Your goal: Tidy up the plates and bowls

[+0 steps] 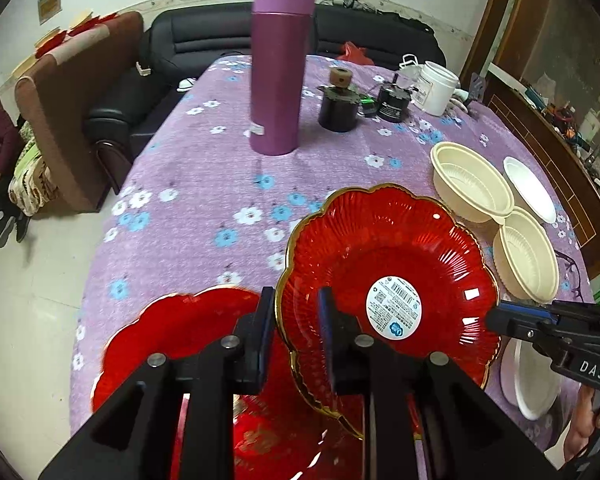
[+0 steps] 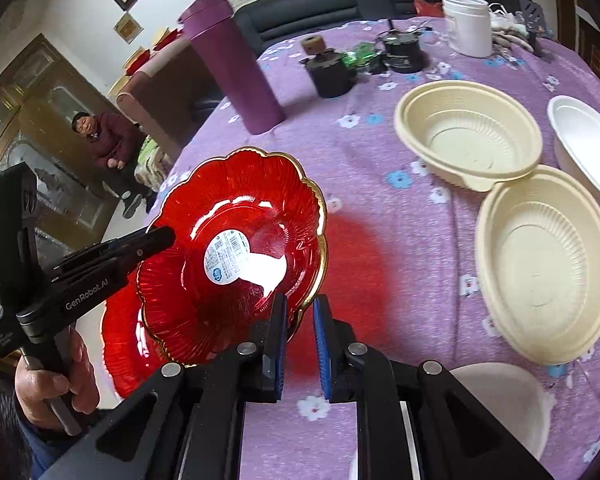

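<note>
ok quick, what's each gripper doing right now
Left gripper: shut on the red plate rim.
Right gripper: shut on the same plate's opposite rim.

1. Table (image 1: 204, 184) draped in purple floral cloth.
2. Tall purple flask (image 1: 280, 68) standing far left, two dark motors (image 1: 338, 106) and white jar (image 1: 440, 86) beyond.
3. Two cream bowls (image 1: 472, 182) touching at right, white bowl (image 1: 530, 188) beside.
4. Red plate (image 1: 172, 332) lying near left.

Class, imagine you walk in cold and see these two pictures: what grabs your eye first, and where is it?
A glossy red scalloped plate with a gold rim, lifted and tilted above the floral purple tablecloth, pinched at opposite edges by the left gripper and right gripper. Behind it stands a tall purple flask; cream plastic bowls sit to its right.
</note>
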Available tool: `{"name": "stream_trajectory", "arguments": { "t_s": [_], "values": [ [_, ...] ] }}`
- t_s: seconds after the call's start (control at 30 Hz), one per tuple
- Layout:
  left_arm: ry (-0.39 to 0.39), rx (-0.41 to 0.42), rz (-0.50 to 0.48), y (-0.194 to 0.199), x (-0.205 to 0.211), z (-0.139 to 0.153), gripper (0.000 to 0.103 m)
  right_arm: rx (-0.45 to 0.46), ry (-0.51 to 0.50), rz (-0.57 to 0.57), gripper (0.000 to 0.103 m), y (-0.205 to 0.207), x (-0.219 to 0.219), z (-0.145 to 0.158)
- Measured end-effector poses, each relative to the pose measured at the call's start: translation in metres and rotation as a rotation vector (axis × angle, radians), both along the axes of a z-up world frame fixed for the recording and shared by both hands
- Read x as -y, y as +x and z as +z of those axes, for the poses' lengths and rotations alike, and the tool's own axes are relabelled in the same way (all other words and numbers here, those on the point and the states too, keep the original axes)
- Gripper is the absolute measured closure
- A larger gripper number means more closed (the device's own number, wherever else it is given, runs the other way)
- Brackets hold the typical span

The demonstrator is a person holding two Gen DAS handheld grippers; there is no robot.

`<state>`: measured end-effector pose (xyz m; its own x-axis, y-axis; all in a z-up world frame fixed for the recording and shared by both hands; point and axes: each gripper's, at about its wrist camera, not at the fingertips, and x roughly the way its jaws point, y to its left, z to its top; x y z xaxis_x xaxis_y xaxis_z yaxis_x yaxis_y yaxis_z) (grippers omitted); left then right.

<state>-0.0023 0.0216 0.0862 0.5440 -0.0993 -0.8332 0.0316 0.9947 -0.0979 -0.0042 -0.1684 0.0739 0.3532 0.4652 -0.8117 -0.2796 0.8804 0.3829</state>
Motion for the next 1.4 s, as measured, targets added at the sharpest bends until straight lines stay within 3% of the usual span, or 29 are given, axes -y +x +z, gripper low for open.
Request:
{"name": "stream_trajectory", "arguments": {
  "t_s": [0.4,0.87,1.4],
  "values": [
    [-0.023,0.013,0.084,-0.045,-0.051,-0.009,0.081,-0.001,0.026,0.098,0.088,-0.016,-0.048,-0.002],
    [-0.033,-0.022,0.191,-0.081,-0.099,-0.045,0.081,0.030,-0.061,0.225,0.088,-0.040,-0.113,-0.026],
    [0.119,0.035,0.191,-0.094,-0.084,-0.047,0.076,0.200,-0.278,0.290,0.085,-0.062,-0.143,-0.039]
  ]
}}
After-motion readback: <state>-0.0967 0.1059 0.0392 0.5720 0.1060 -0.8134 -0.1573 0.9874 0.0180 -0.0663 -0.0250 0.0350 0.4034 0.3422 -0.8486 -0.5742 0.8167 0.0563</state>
